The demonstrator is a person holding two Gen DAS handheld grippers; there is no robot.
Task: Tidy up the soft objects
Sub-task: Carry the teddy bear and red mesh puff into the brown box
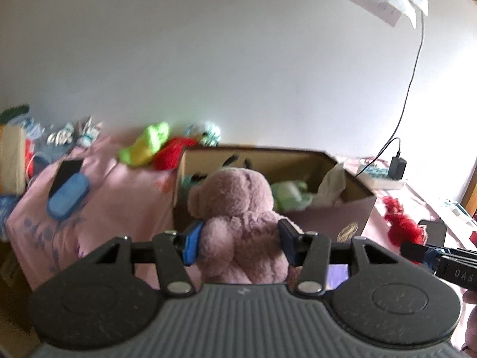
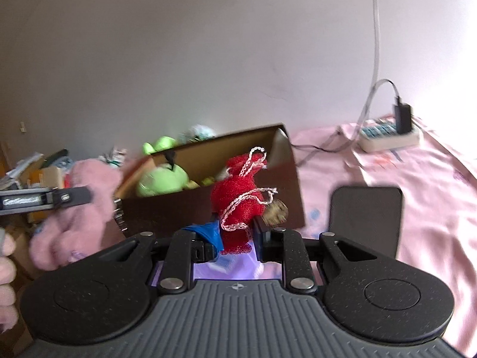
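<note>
Both claws are loaded and held in the air in front of the open cardboard box [image 1: 328, 208]. The left claw [image 1: 238, 243] pinches a pink plush bear [image 1: 238, 223] across its body, pads pressed into the fur on both sides. The right claw [image 2: 235, 235] is pressed nearly together on the lower end of a red mesh pouch [image 2: 238, 205], whose white cord [image 2: 247, 205] loops loose over it. The box sits on a surface under a pink cloth [image 2: 417, 179] and already holds green soft toys [image 1: 290, 195]; more toys lie behind it. Risks: the pouch is gripped by thin mesh only (little material between the pads), so it could slip free before it is over the box, and the trailing cord may catch on the box rim or a claw. The bear is bulky and compressible; it could rotate in the grip or land on the box edge and fall outside. The two claws are close together, so collision is possible.
</note>
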